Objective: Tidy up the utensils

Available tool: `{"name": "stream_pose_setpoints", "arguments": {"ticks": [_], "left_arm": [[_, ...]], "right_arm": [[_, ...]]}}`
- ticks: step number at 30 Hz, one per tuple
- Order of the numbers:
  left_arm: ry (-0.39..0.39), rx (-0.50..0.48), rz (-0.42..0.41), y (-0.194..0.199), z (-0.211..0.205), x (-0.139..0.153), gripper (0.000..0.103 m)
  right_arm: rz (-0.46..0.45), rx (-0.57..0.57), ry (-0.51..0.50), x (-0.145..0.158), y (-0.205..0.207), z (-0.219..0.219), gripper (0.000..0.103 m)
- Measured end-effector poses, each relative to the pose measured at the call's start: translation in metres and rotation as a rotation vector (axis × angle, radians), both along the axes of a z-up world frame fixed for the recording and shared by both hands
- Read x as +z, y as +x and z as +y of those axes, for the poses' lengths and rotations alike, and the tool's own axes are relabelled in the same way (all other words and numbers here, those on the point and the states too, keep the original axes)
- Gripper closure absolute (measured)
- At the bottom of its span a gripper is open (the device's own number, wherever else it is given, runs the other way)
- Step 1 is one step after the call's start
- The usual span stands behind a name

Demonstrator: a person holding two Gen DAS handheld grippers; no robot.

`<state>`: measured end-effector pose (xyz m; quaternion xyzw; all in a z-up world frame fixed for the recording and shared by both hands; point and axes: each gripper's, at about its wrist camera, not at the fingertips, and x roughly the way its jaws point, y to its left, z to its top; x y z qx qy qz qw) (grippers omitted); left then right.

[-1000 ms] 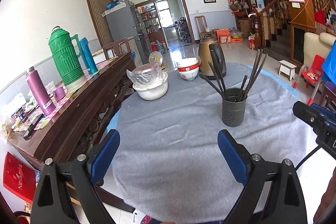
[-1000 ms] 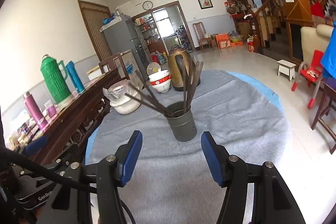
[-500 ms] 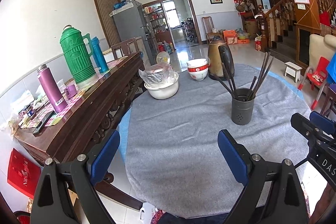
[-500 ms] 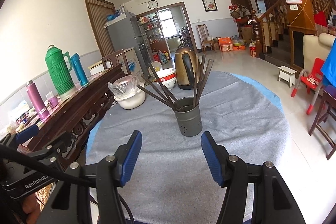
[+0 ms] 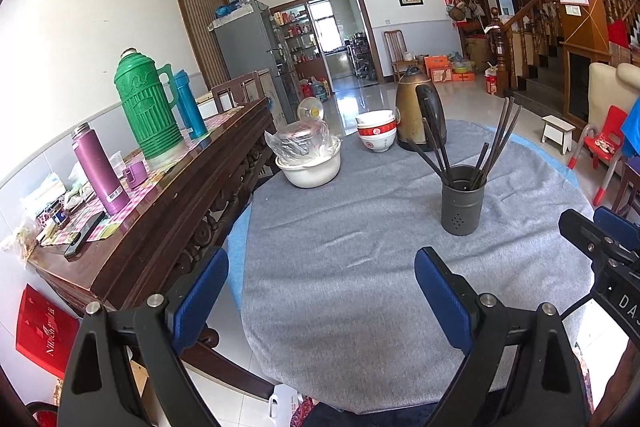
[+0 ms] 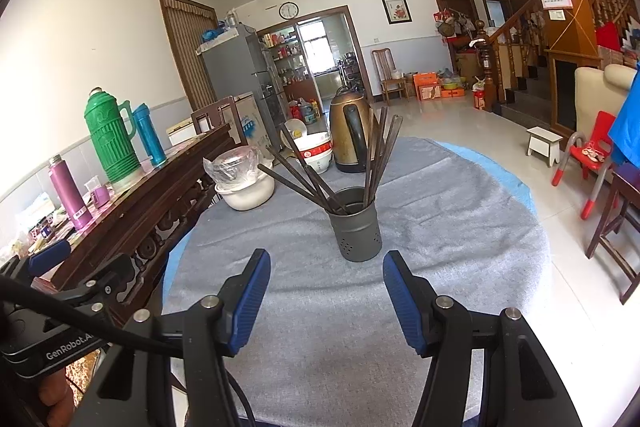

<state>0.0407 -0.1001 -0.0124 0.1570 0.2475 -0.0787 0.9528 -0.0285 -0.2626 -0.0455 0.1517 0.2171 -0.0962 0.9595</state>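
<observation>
My right gripper (image 6: pixel 325 281) gapes wide and empty at lower centre, below the chopstick holder (image 6: pixel 355 225); my left gripper (image 5: pixel 320 277) likewise gapes over bare cloth.

On the grey-clothed table (image 5: pixel 360 267) a dark holder (image 5: pixel 462 201) stands upright with chopsticks (image 5: pixel 496 143) fanned out of it. The left gripper (image 5: pixel 320 287) hangs open and empty above the table's near edge, well short of the holder. Behind it sit a kettle (image 5: pixel 416 115), stacked bowls (image 5: pixel 376 129) and a covered pot (image 5: pixel 308 159).

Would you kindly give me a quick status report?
Both grippers open, empty. Chopsticks upright in holder on table. Nothing in the way.
</observation>
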Motion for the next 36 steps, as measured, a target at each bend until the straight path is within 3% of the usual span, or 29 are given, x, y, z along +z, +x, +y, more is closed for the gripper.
{"name": "stream_pose_setpoints", "arguments": {"ticks": [36], "left_arm": [[-0.025, 0.008, -0.002, -0.0036, 0.0062, -0.0035, 0.009]], "right_arm": [[-0.001, 0.008, -0.018, -0.0012, -0.0017, 0.0063, 0.04]]}}
